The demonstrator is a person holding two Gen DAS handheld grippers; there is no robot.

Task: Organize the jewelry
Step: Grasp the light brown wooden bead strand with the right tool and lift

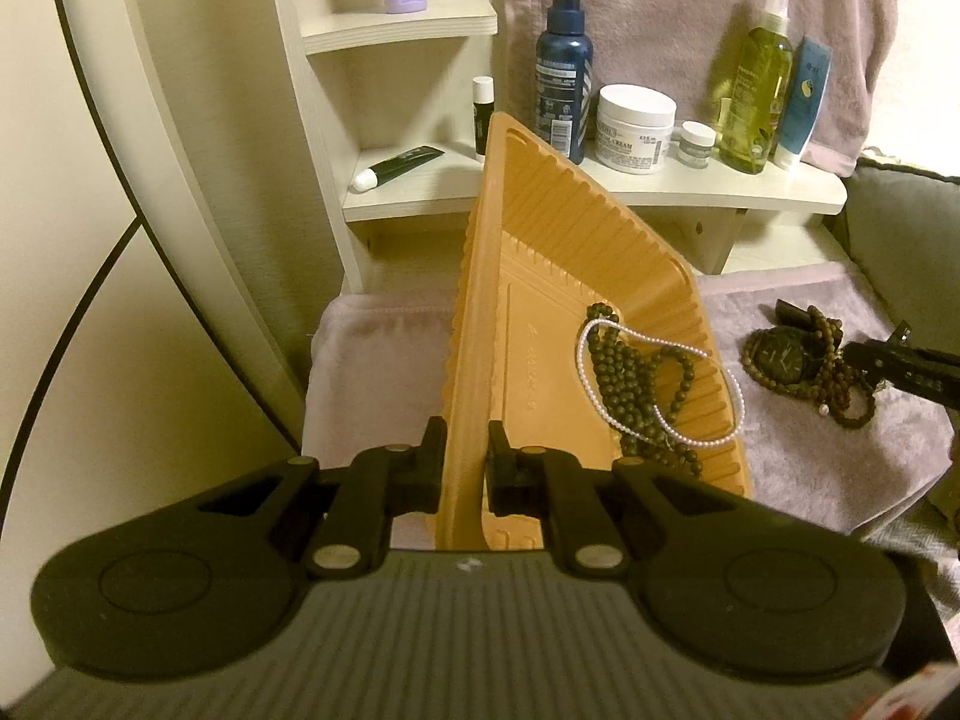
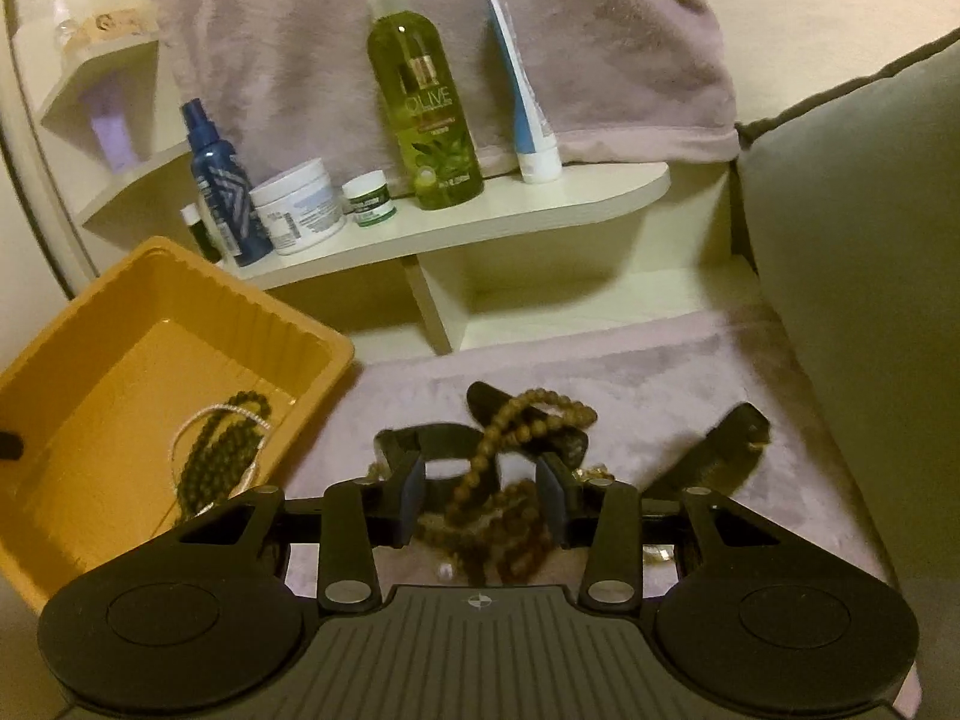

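Left claw (image 1: 465, 459) clamps the orange tray (image 1: 540, 252) rim; right claw (image 2: 480, 501) stands apart over brown beads (image 2: 516, 420). Centre-top, the green bottle (image 2: 426, 108) reads "OLIVE".

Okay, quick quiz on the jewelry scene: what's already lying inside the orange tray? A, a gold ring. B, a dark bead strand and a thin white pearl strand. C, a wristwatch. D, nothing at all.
B: inside the orange tray lie a dark bead strand and a thin white pearl strand, while the watch lies outside it on the fuzzy cloth.
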